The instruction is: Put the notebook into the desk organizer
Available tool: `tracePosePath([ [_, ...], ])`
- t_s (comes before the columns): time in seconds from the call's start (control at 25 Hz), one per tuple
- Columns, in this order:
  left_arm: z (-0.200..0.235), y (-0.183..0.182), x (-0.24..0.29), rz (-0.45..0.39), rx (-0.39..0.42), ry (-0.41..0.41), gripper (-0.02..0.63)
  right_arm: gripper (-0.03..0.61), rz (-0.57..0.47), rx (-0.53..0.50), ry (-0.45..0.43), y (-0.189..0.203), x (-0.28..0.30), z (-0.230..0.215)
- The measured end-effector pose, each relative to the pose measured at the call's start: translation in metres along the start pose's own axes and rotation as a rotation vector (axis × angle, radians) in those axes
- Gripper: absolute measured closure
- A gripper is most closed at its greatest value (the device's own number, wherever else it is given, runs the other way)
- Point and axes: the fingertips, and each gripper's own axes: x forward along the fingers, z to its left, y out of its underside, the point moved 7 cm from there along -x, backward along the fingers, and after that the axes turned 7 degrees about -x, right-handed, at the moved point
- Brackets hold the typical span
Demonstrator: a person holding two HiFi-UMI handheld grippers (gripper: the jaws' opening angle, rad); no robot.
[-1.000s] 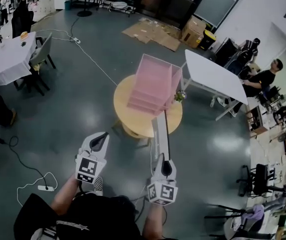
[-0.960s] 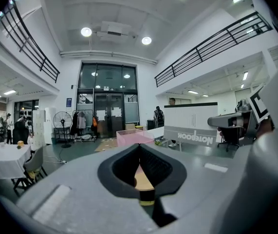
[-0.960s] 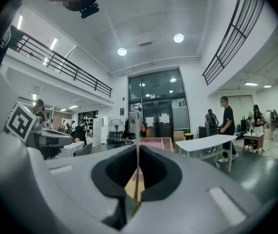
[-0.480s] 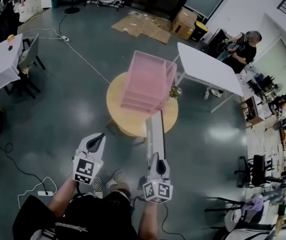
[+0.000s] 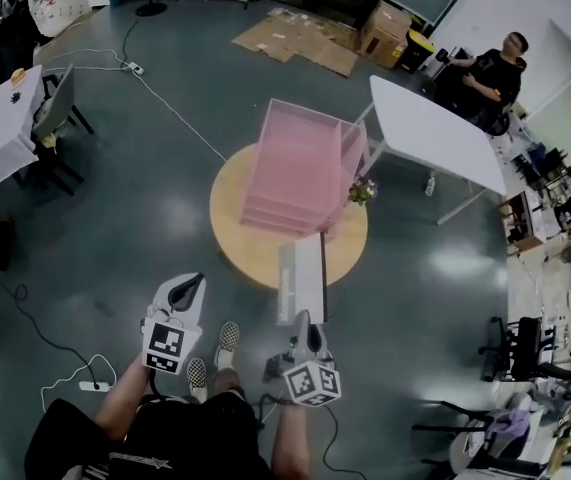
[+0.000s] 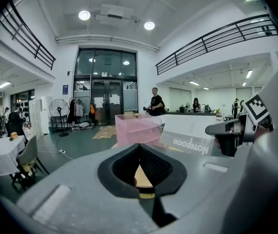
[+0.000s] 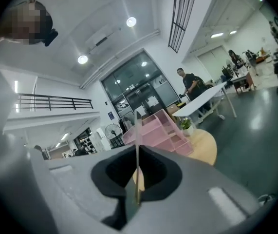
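Note:
The pink desk organizer (image 5: 303, 168) stands on a round wooden table (image 5: 255, 253). My right gripper (image 5: 302, 325) is shut on the near end of a thin grey notebook (image 5: 302, 276). The notebook points forward, and its far end reaches the table's near edge just in front of the organizer. In the right gripper view the notebook (image 7: 137, 140) shows edge-on between the pads, with the organizer (image 7: 159, 128) beyond it. My left gripper (image 5: 187, 288) hangs to the left, short of the table, shut with nothing in it. From the left gripper (image 6: 139, 146) view the notebook's cover (image 6: 190, 143) and the organizer (image 6: 136, 129) show ahead.
A small potted plant (image 5: 362, 191) sits on the round table right of the organizer. A white rectangular table (image 5: 435, 143) stands behind at the right, with a seated person (image 5: 490, 68) beyond it. Flat cardboard (image 5: 300, 43) lies on the floor. A power strip (image 5: 95, 385) lies at the lower left.
The view has swung a little and a foot now shows on the floor. The right gripper still holds the notebook, aimed at the organizer. The left gripper keeps its place.

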Motion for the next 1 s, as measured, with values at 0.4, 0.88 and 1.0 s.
tracePosePath([
  [0.4, 0.018, 0.023, 0.039, 0.086, -0.011, -0.023, 0.603, 0.566, 0.069, 0.194, -0.004, 0.045, 0.047, -0.022],
  [0.88, 0.023, 0.051, 0.061, 0.159, -0.010, -0.011, 0.603, 0.566, 0.094, 0.438, 0.009, 0.086, 0.074, -0.039],
  [1.0, 0.021, 0.055, 0.067, 0.172, -0.010, -0.005, 0.603, 0.566, 0.070, 0.523, -0.034, 0.088, 0.080, -0.039],
])
